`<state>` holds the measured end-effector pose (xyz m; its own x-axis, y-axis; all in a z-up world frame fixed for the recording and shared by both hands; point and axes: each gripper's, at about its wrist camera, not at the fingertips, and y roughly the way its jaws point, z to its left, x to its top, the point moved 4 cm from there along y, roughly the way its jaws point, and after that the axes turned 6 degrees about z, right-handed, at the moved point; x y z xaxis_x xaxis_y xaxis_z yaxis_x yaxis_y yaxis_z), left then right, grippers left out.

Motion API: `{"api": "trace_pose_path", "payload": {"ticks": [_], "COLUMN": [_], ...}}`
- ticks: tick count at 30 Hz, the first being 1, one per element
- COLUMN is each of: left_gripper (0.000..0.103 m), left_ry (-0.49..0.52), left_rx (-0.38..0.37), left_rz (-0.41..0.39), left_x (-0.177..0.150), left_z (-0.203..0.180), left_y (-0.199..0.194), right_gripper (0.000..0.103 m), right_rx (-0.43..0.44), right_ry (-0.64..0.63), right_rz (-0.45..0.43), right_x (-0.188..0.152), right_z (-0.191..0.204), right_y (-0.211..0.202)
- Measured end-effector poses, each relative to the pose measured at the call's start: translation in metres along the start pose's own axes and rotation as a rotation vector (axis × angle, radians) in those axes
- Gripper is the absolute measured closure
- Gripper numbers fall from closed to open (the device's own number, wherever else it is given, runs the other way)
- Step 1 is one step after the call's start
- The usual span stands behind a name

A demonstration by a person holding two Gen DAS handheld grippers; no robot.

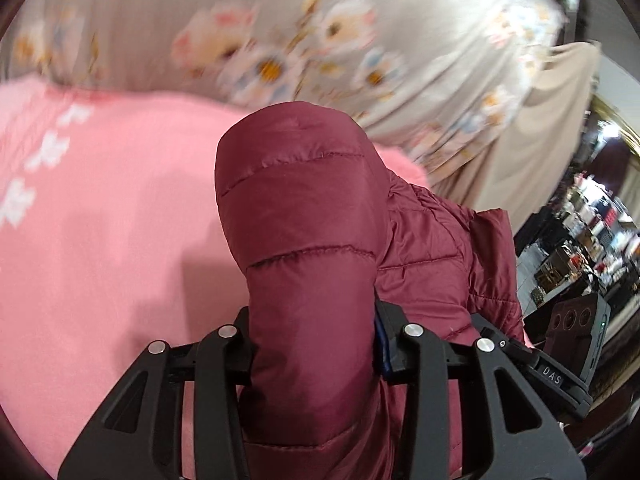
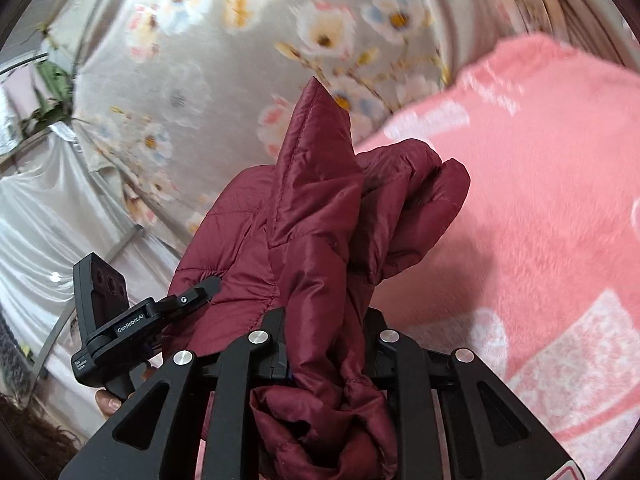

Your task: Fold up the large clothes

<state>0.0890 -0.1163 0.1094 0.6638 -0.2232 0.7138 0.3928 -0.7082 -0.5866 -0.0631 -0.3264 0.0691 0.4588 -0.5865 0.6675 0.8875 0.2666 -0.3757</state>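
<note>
Left wrist view
Left tongs (image 1: 314,354): closed tight on a thick padded fold of the maroon quilted jacket (image 1: 304,216) — the fabric fills the gap between the two black arms.
Jacket: one rounded, stitched panel bulges up past the tongs, and the rest trails off to the right.
Below it: a pink fleece blanket (image 1: 112,208) with white flower shapes.
Behind: a grey floral sheet (image 1: 304,52), blurred.
Far right: the right tongs' black camera mount, and cluttered shelves.

Right wrist view
Right tongs (image 2: 326,354): clamped on a bunched part of the jacket (image 2: 316,208) — one pointed corner stands upright and a puffy fold flops right.
Under and right: the pink blanket (image 2: 540,208).
Backdrop: the floral sheet (image 2: 240,40).
Lower left: the other tongs' camera mount (image 2: 100,300) beside the jacket's edge.
</note>
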Motion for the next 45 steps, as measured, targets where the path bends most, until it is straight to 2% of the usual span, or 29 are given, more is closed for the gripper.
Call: {"api": "trace_pose_path", "payload": {"ticks": [7, 12, 18, 23, 27, 30, 34, 45], "left_gripper": [0.064, 0.063, 0.062, 0.062, 0.060, 0.060, 0.060, 0.060], "left_ry": [0.154, 0.248, 0.280, 0.228, 0.190, 0.162, 0.106, -0.009], "left_rx": [-0.021, 0.008, 0.074, 0.089, 0.119, 0.158, 0.192, 0.232], "left_rz": [-0.245, -0.409, -0.533, -0.582, -0.592, -0.564, -0.483, -0.294], "left_x": [0.032, 0.061, 0.091, 0.114, 0.126, 0.129, 0.136, 0.124], "left_z": [-0.057, -0.072, -0.050, 0.001, 0.048, 0.090, 0.143, 0.236], "left_y": [-0.101, -0.161, -0.205, -0.219, -0.214, -0.190, -0.143, -0.020], "right_gripper": [0.084, 0.083, 0.083, 0.083, 0.083, 0.083, 0.083, 0.083], "right_rx": [0.045, 0.091, 0.136, 0.157, 0.161, 0.136, 0.106, 0.025], "right_ry": [-0.232, -0.363, -0.478, -0.527, -0.539, -0.538, -0.485, -0.377], "right_rz": [-0.204, -0.287, -0.321, -0.288, -0.240, -0.191, -0.107, 0.080], "right_x": [0.039, 0.066, 0.094, 0.109, 0.118, 0.115, 0.110, 0.083], "right_z": [0.098, 0.159, 0.224, 0.255, 0.263, 0.257, 0.228, 0.147], "right_y": [-0.068, -0.083, -0.060, -0.012, 0.050, 0.102, 0.169, 0.299]}}
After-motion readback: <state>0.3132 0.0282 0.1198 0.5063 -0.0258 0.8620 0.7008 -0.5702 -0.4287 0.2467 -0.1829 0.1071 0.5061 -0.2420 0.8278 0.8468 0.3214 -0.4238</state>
